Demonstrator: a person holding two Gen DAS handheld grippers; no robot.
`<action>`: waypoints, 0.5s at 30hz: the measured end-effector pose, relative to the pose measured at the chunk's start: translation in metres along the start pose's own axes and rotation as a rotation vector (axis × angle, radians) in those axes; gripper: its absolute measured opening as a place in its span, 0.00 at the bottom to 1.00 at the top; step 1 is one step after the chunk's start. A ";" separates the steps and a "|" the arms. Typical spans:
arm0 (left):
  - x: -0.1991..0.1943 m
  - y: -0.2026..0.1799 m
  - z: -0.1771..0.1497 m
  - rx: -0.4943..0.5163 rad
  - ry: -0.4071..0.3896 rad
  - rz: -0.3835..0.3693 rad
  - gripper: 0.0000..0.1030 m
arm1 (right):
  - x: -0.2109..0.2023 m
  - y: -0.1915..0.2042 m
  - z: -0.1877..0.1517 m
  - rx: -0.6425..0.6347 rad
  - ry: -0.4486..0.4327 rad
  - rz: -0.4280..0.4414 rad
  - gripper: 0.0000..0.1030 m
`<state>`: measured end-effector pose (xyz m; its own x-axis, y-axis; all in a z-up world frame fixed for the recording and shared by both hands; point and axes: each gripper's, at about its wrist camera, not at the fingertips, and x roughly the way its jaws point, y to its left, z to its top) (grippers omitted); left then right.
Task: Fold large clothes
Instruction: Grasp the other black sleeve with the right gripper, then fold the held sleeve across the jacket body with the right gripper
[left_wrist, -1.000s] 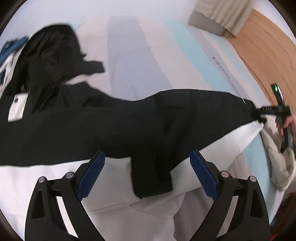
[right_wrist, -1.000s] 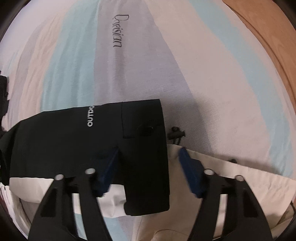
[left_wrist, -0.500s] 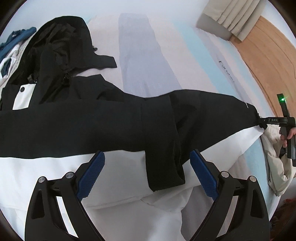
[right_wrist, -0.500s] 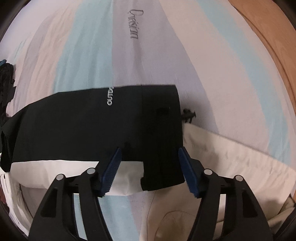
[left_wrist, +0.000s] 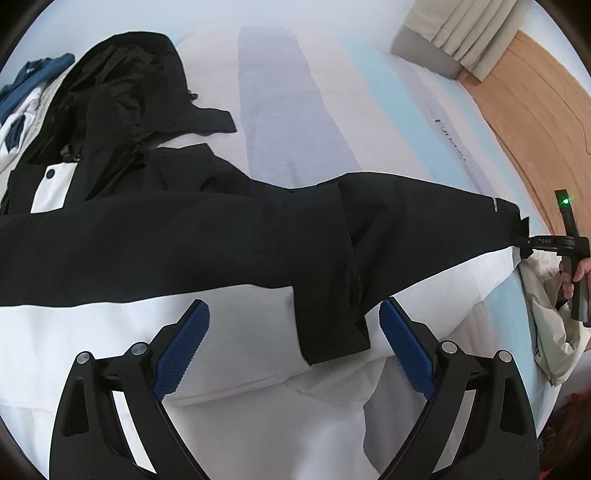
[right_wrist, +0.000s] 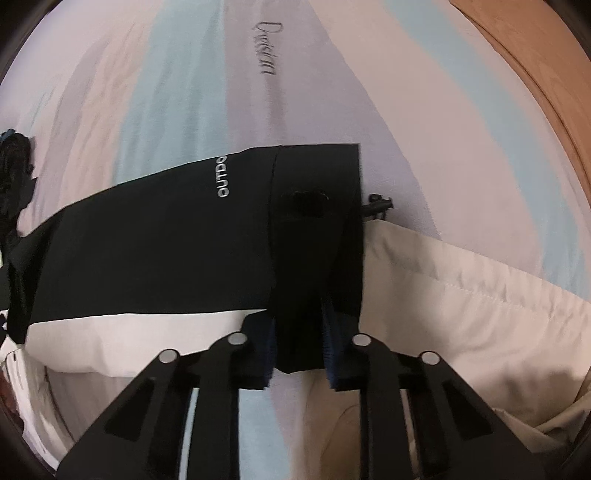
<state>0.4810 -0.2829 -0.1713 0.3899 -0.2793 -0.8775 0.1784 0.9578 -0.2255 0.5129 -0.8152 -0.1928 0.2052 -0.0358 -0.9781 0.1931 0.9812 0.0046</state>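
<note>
One black-and-white hooded jacket (left_wrist: 207, 236); one cream padded garment (right_wrist: 461, 295) right of the right gripper; one blue-and-white cloth heap (left_wrist: 26, 92) far left of the left gripper; two blue-padded grippers (left_wrist: 293, 345) (right_wrist: 299, 332).

Jacket body: the black-and-white hooded jacket (left_wrist: 192, 236) runs off the left edge of the left wrist view.
Cuff: the black sleeve cuff (right_wrist: 314, 258) covers the right gripper (right_wrist: 300, 343)'s blue-padded fingers (right_wrist: 330, 332) as they close; contact is blurred.
Bed lettering: the dark script on the pastel-striped bedsheet (right_wrist: 221, 92) is too smeared to read.
Beige garment: the cream padded garment (right_wrist: 461, 302) is cut by the right edge.
</note>
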 end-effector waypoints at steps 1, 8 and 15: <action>-0.001 0.002 0.000 -0.006 0.001 0.001 0.89 | -0.005 0.004 -0.006 0.001 -0.005 0.011 0.15; -0.016 0.014 -0.003 -0.015 -0.016 0.013 0.89 | -0.052 0.030 -0.002 0.020 -0.076 0.090 0.10; -0.034 0.037 -0.004 -0.036 -0.039 0.025 0.89 | -0.096 0.078 -0.017 -0.028 -0.121 0.144 0.09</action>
<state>0.4711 -0.2377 -0.1515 0.4285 -0.2570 -0.8662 0.1362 0.9661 -0.2193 0.4919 -0.7319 -0.1022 0.3435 0.0846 -0.9353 0.1272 0.9826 0.1356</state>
